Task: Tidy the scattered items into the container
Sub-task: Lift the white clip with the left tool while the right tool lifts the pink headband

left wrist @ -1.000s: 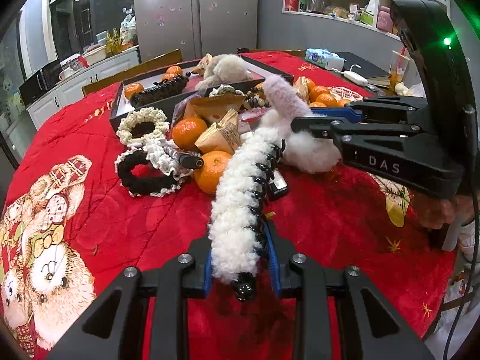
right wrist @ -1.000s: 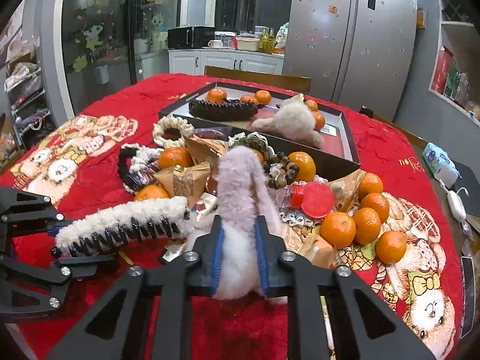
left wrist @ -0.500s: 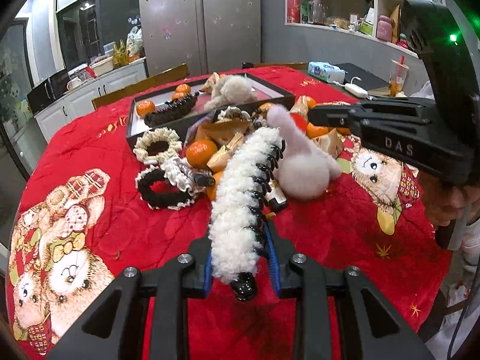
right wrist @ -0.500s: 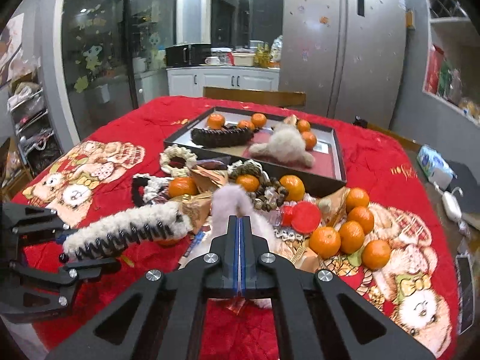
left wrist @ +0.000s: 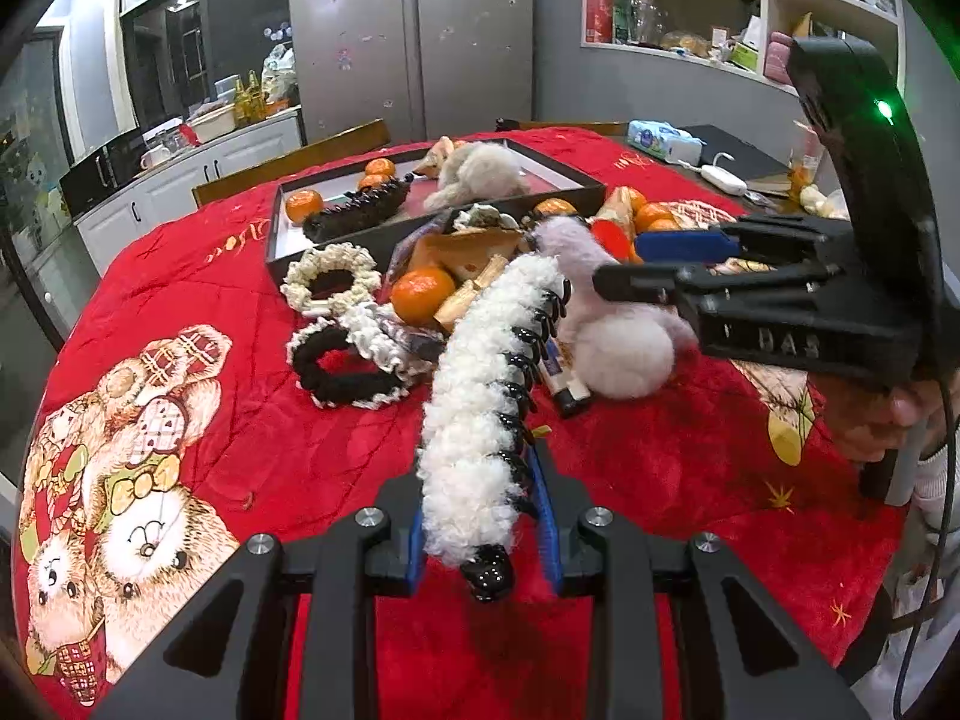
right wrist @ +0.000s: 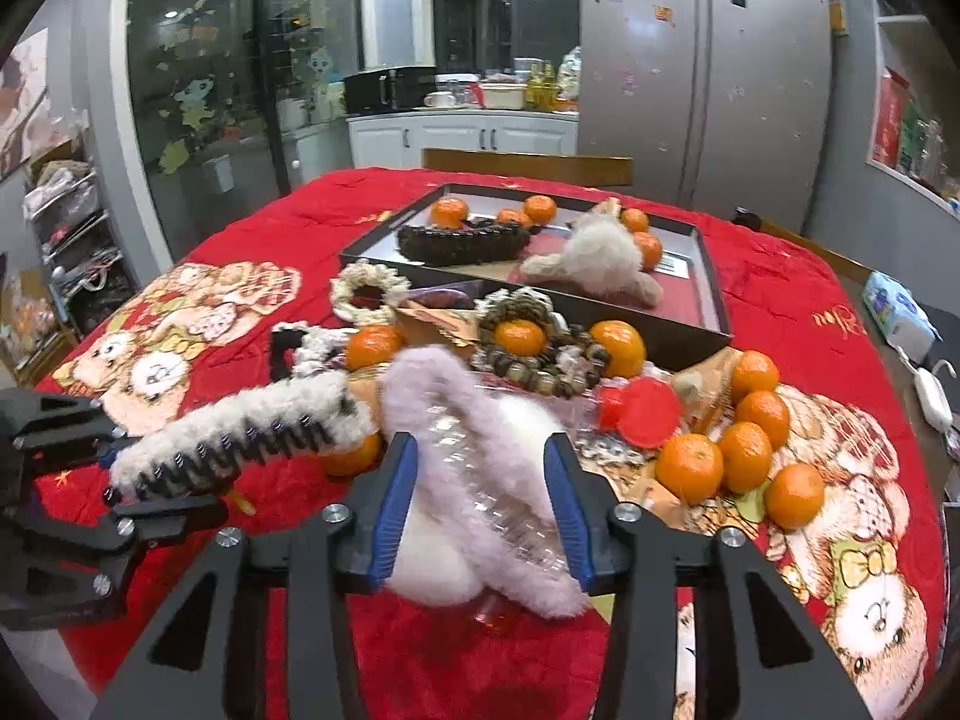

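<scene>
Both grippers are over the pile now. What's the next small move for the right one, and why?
Probably close the right gripper again before lifting: its jaws are opening, and the pink fluffy hair claw lies loose between the pads, not clamped. The left gripper already grips the white fluffy hair claw, bound for the black tray.

Surface (right wrist: 258, 228) covered by a red cloth printed with cartoon bears. Resting on it: a dark shallow tray (right wrist: 714, 300) at the far side, loose oranges (right wrist: 744, 450), cream and black scrunchies (left wrist: 348, 354), a beaded bracelet (right wrist: 540, 366), a red disc (right wrist: 645, 414), and a pinkish fluffy clip (right wrist: 498, 468).
</scene>
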Demonstrator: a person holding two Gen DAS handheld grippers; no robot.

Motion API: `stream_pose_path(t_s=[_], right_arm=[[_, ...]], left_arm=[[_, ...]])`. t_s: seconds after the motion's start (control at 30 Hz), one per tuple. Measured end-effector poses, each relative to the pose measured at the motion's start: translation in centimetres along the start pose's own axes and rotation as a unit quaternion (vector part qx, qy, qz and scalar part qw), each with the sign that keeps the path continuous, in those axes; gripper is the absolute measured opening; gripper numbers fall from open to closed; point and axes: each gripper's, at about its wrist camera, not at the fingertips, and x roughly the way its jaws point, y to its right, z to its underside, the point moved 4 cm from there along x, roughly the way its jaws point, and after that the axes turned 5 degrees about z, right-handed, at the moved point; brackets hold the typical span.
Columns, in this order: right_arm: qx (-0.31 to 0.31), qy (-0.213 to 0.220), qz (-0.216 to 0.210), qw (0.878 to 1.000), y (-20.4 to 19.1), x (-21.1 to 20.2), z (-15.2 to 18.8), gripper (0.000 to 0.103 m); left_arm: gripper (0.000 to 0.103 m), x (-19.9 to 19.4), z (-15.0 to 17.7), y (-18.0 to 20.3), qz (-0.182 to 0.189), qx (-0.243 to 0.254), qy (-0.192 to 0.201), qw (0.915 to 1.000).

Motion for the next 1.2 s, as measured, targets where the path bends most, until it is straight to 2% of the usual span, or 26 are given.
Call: stream_pose_path(t_s=[0.03, 0.13, 0.17, 0.2, 0.23, 0.27, 0.4, 0.8, 1.2], right_arm=[[-0.009, -0.002, 0.005, 1.0, -0.3, 0.2, 0.0, 0.054], [-0.023, -0.013, 0.018, 0.999, -0.6, 1.3, 0.2, 0.056], [-0.021, -0.019, 0.023, 0.999, -0.5, 1.8, 0.3, 0.056], [-0.015, -0.025, 0.023, 0.999, -0.3, 2.3, 0.4, 0.052], [-0.01, -0.03, 0.02, 0.999, 0.0, 2.7, 0.5, 0.043], [-0.005, -0.037, 0.018, 0.999, 0.2, 3.1, 0.7, 0.041], [0.008, -0.04, 0.011, 0.999, 0.8, 3.6, 0.9, 0.043], [0.029, -0.031, 0.014, 0.999, 1.0, 2.8, 0.6, 0.032], [0.046, -0.009, 0.001, 0.999, 1.1, -0.2, -1.0, 0.03]], left_arm=[[0.03, 0.0, -0.1, -0.2, -0.002, 0.0, 0.003, 1.0], [0.03, 0.1, -0.4, -0.6, -0.004, -0.004, 0.005, 1.0], [0.03, 0.1, -0.4, -0.7, -0.004, -0.004, 0.004, 1.0], [0.03, 0.2, -0.4, -0.7, -0.005, -0.003, 0.003, 1.0], [0.03, 0.3, -0.4, -0.8, -0.005, -0.002, 0.002, 1.0], [0.03, 0.4, -0.3, -0.8, -0.005, -0.001, 0.0, 1.0], [0.03, 0.8, -0.3, -0.9, -0.004, -0.002, -0.003, 1.0], [0.03, 1.2, -0.2, -1.0, -0.004, -0.007, -0.006, 0.9999], [0.03, -0.4, -0.9, -0.9, -0.009, -0.003, 0.013, 0.9999]])
